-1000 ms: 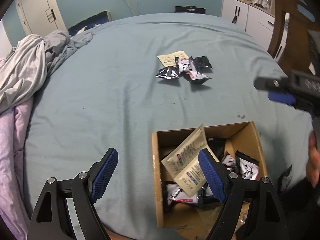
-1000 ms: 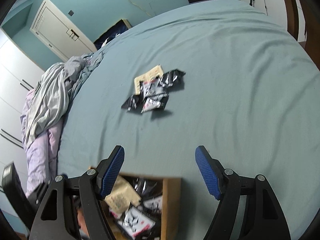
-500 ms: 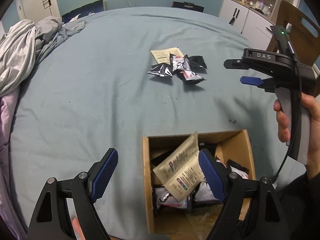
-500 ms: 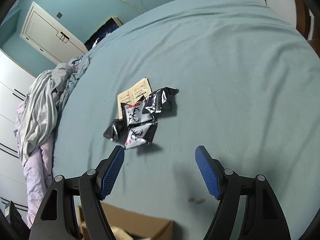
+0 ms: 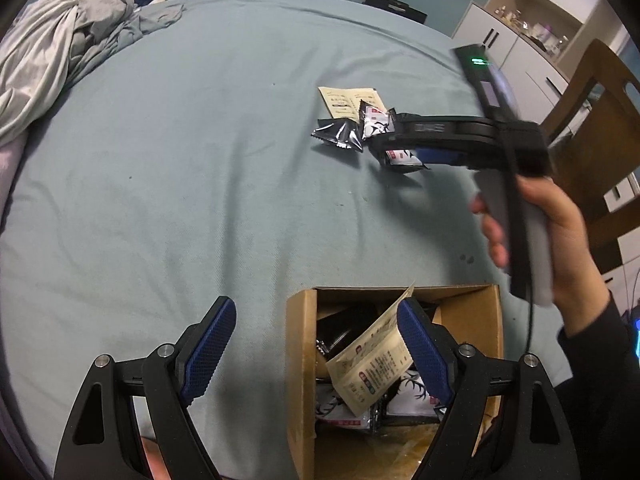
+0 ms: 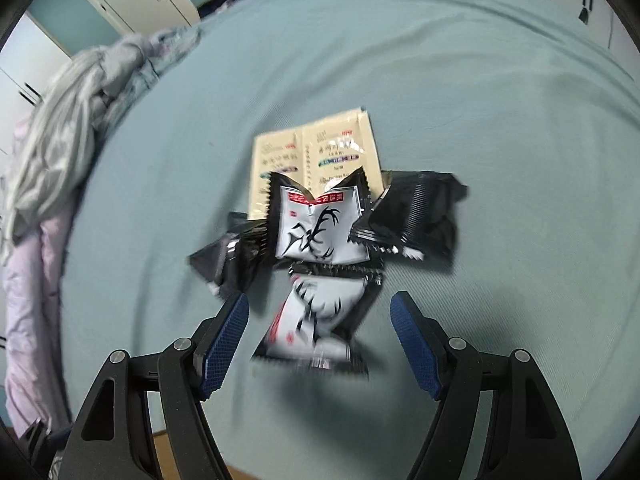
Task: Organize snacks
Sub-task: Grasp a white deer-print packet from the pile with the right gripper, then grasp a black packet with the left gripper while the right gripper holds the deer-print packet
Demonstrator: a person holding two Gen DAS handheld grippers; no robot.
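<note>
A pile of loose snacks lies on the teal bedsheet [image 6: 520,120]: a beige sachet [image 6: 320,152], a white-and-black packet [image 6: 320,228], and black packets to its right [image 6: 420,216] and left [image 6: 224,256]. My right gripper [image 6: 320,308] hovers open just over the nearest white-and-black packet [image 6: 316,320], which lies between the fingers without touching the pads. My left gripper [image 5: 316,320] is open and holds nothing. Its right finger [image 5: 420,344] hangs over the cardboard box [image 5: 302,360], beside a beige sachet [image 5: 372,368] that stands up among several packets inside.
Crumpled grey and pink bedding [image 5: 48,60] is heaped at the far left of the bed. A wooden chair [image 5: 592,120] and white cabinets [image 5: 516,36] stand past the right edge. A hand [image 5: 560,232] holds the right gripper above the sheet, beyond the box.
The right gripper has swept across the bed and down onto the snack pile, and the box has dropped out of its view. The left gripper has shifted a little over the box.
</note>
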